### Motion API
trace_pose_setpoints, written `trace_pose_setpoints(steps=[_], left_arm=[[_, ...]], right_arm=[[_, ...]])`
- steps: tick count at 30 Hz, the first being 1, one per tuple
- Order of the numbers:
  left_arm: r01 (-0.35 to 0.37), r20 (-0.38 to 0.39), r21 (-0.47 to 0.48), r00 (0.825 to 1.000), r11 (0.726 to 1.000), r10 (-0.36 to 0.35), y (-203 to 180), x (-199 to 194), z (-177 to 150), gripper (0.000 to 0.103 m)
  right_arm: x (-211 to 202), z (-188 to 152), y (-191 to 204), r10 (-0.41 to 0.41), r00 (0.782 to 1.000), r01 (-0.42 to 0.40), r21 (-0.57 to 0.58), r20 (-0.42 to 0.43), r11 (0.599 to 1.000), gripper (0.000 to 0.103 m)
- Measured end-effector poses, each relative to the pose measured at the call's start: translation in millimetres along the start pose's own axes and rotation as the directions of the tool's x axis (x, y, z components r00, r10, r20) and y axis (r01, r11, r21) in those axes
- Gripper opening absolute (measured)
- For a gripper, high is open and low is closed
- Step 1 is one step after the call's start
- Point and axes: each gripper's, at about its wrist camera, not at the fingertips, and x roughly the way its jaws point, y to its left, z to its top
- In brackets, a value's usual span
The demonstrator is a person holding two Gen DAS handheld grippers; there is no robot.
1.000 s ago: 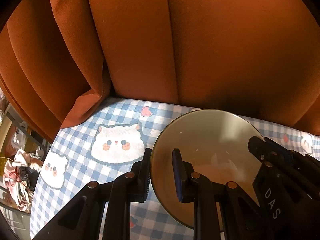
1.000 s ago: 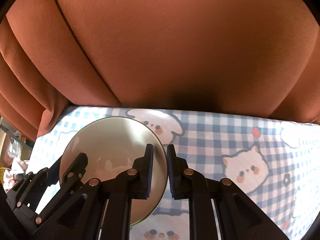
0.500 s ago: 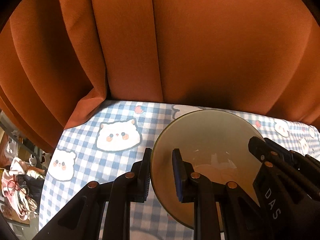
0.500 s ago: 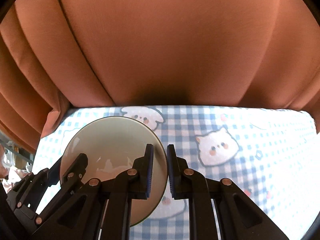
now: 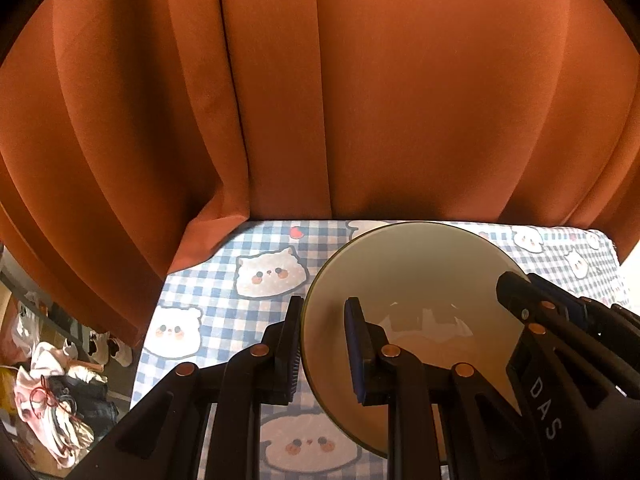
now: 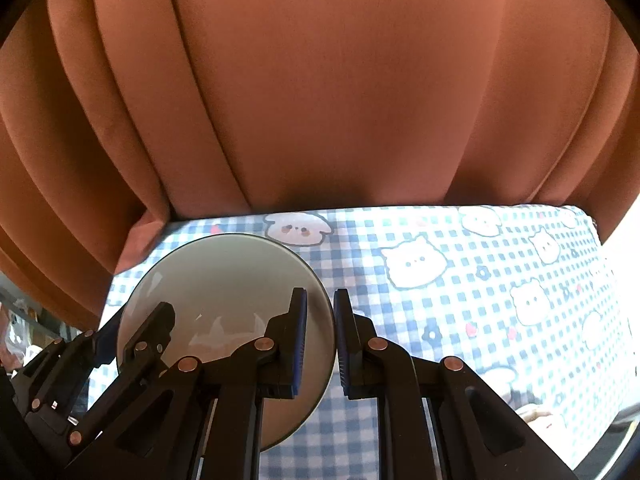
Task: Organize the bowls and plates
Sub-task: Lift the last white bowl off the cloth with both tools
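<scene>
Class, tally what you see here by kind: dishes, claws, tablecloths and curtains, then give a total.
Bowl: 1
Claws: 2, left claw and right claw, each clamped on the bowl's rim
Checked tablecloth: 1
Orange curtain: 1
Total: 5

Both grippers clamped on one bowl, held off the table.

Left gripper (image 5: 322,344) pinches the left rim of the bowl (image 5: 420,280), one finger outside the wall, the other inside the hollow, blue pads (image 5: 354,354) pressed to it, pointing steeply down. Right gripper (image 6: 320,338) grips the opposite rim the same way: left finger inside the bowl, right finger outside, narrow gap filled by the wall. Each gripper shows in the other's view: the right one at the right edge of the left wrist view, marked "DAS"; the left one at the lower left of the right wrist view. No hand or sleeve visible.
</scene>
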Motion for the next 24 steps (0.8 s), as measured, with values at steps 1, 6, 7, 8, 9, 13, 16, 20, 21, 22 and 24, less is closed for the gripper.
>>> trace_pose_setpoints(steps=[1, 6, 7, 8, 9, 13, 16, 20, 21, 22, 24], left_arm=[[0.004, 0.004, 0.005, 1.000, 1.000, -0.004, 0.8, -3.9, -1.5, 0.018], [0.040, 0.018, 0.045, 0.999, 0.998, -0.040, 2.5, -22.4, -10.9, 0.018], [0.049, 0.020, 0.053, 0.999, 0.997, -0.050, 1.9, -26.4, -13.4, 0.018], [0.055, 0.023, 0.061, 0.998, 0.997, -0.057, 0.2, -27.8, -15.9, 0.018], [0.061, 0.027, 0.071, 0.998, 0.996, -0.063, -1.3, -32.4, -19.0, 0.018], [0.077, 0.036, 0.088, 0.996, 0.993, -0.081, -6.4, -46.2, -30.5, 0.018], [0.084, 0.036, 0.090, 0.996, 0.992, -0.088, -11.8, -55.3, -40.5, 0.018], [0.080, 0.033, 0.094, 0.996, 0.992, -0.083, -22.8, -66.3, -57.2, 0.018], [0.076, 0.033, 0.094, 0.996, 0.993, -0.079, -26.2, -68.9, -62.0, 0.018], [0.070, 0.030, 0.092, 0.997, 0.993, -0.073, -29.6, -70.9, -67.2, 0.018], [0.057, 0.020, 0.087, 0.998, 0.995, -0.059, -38.2, -77.7, -76.9, 0.018]], right_arm=[[-6.1, -2.5, 1.5, -0.004, 1.000, 0.004, 0.005, 0.005, 1.000, 0.017], [-32.9, -16.5, 1.0, -0.021, 1.000, 0.021, 0.040, 0.019, 0.999, 0.017], [-38.3, -19.9, -0.3, -0.026, 0.999, 0.025, 0.050, 0.020, 0.998, 0.017], [-43.4, -23.5, -1.9, -0.030, 0.999, 0.028, 0.058, 0.023, 0.998, 0.017], [-48.4, -26.9, -4.1, -0.033, 0.999, 0.031, 0.065, 0.026, 0.997, 0.017], [-65.1, -42.3, -15.2, -0.049, 0.998, 0.046, 0.097, 0.031, 0.994, 0.017], [-77.0, -53.1, -23.6, -0.056, 0.998, 0.052, 0.108, 0.034, 0.993, 0.017], [-89.2, -70.8, -38.5, -0.050, 0.998, 0.046, 0.115, 0.032, 0.992, 0.017], [-92.2, -75.2, -42.7, -0.046, 0.999, 0.042, 0.115, 0.029, 0.993, 0.017], [-94.1, -80.0, -46.7, -0.042, 0.999, 0.038, 0.110, 0.028, 0.993, 0.017], [-96.9, -89.1, -55.7, -0.029, 0.999, 0.026, 0.103, 0.023, 0.994, 0.017]])
